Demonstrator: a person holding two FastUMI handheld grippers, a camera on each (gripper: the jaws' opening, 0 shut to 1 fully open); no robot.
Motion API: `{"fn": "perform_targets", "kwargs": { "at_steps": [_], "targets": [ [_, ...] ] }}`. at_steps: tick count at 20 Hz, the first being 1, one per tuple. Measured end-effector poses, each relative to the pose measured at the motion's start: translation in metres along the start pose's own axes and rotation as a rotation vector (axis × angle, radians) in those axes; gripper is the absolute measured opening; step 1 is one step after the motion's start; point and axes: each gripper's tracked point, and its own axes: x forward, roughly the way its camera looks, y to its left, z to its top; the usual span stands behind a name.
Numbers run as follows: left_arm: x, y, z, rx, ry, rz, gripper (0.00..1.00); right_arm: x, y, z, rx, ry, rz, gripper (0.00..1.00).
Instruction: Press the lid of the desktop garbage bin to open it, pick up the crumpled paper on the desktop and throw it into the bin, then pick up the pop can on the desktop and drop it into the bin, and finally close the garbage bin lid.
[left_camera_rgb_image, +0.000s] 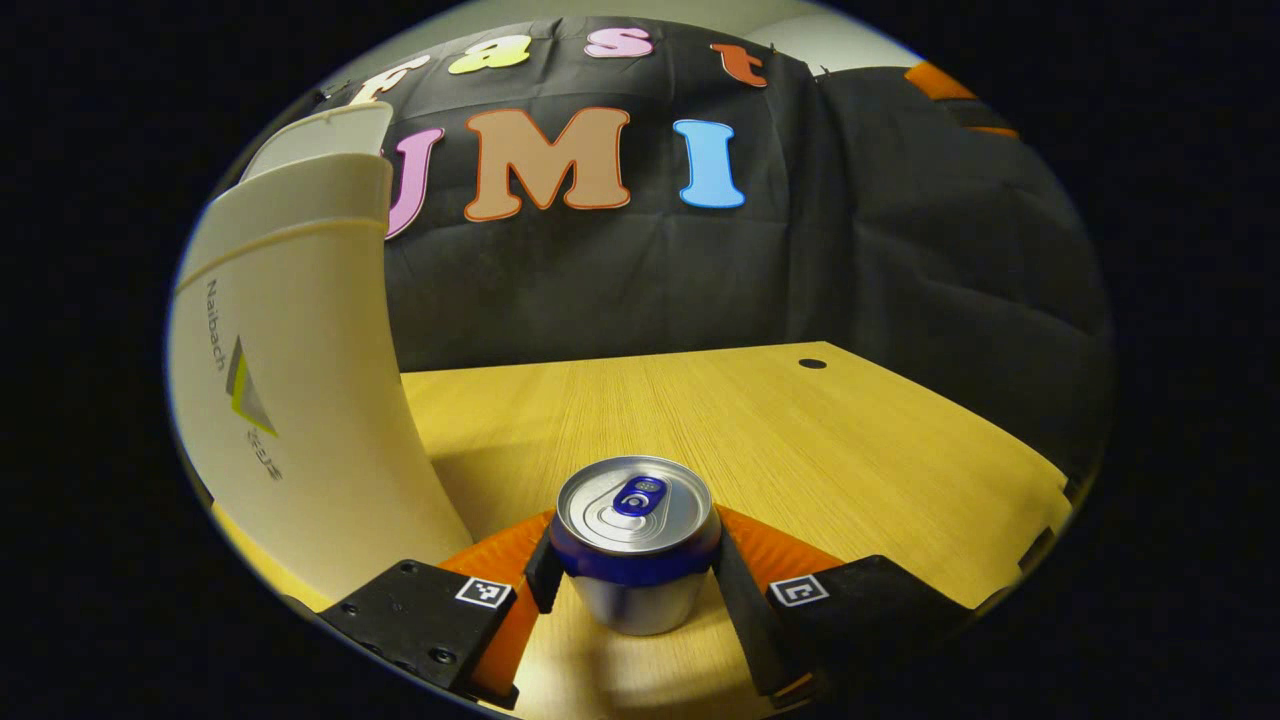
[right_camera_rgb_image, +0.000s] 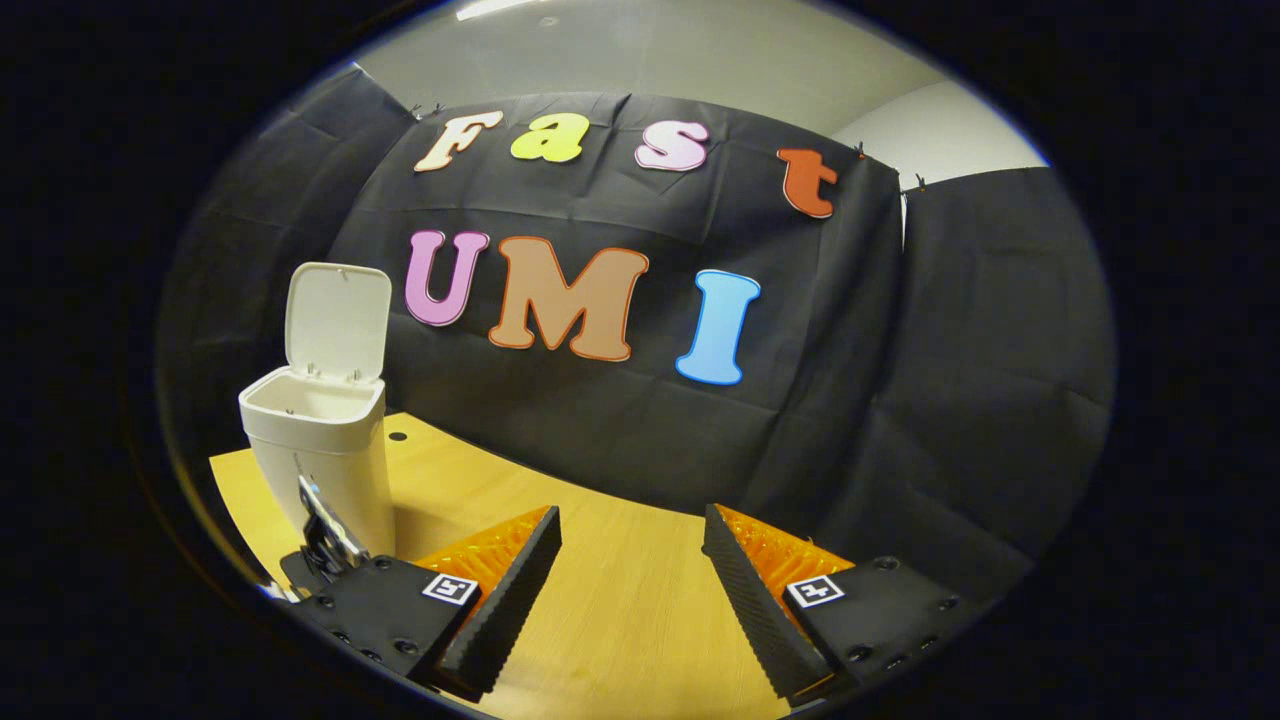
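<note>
The pop can (left_camera_rgb_image: 636, 545) was seen upright on the wooden desktop (left_camera_rgb_image: 820, 450), between the fingers of the left gripper (left_camera_rgb_image: 634, 585); the jaws were closed in on its sides, though firm contact on both could not be confirmed. The white garbage bin (left_camera_rgb_image: 290, 400) stood just beside it, lid (right_camera_rgb_image: 337, 320) raised. The right gripper (right_camera_rgb_image: 630, 590) was held wide open, empty, above the desktop. Risks were judged: the smooth can could slip from a shallow grip, or be knocked against the bin's wall on the lift.
</note>
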Motion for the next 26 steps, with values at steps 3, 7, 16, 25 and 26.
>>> {"fn": "perform_targets", "kwargs": {
  "at_steps": [3, 7, 16, 25, 26],
  "targets": [
    [-0.012, 0.01, 0.043, -0.015, -0.043, -0.02, 0.78, -0.002, 0.004, -0.018, 0.032, 0.033, 0.016, 0.96],
    [-0.039, 0.025, 0.11, -0.062, -0.111, -0.043, 0.78, 0.004, 0.017, -0.05, 0.074, 0.067, 0.046, 1.0],
    [-0.08, 0.113, 0.26, -0.139, -0.271, 0.029, 0.77, 0.006, 0.047, -0.094, 0.148, 0.106, 0.126, 0.96],
    [-0.063, 0.252, 0.249, -0.206, -0.158, 0.257, 0.78, 0.008, 0.054, -0.118, 0.156, 0.14, 0.175, 0.96],
    [-0.065, 0.262, 0.241, -0.207, -0.137, 0.291, 0.78, 0.007, 0.053, -0.12, 0.152, 0.145, 0.174, 0.96]
  ]
}}
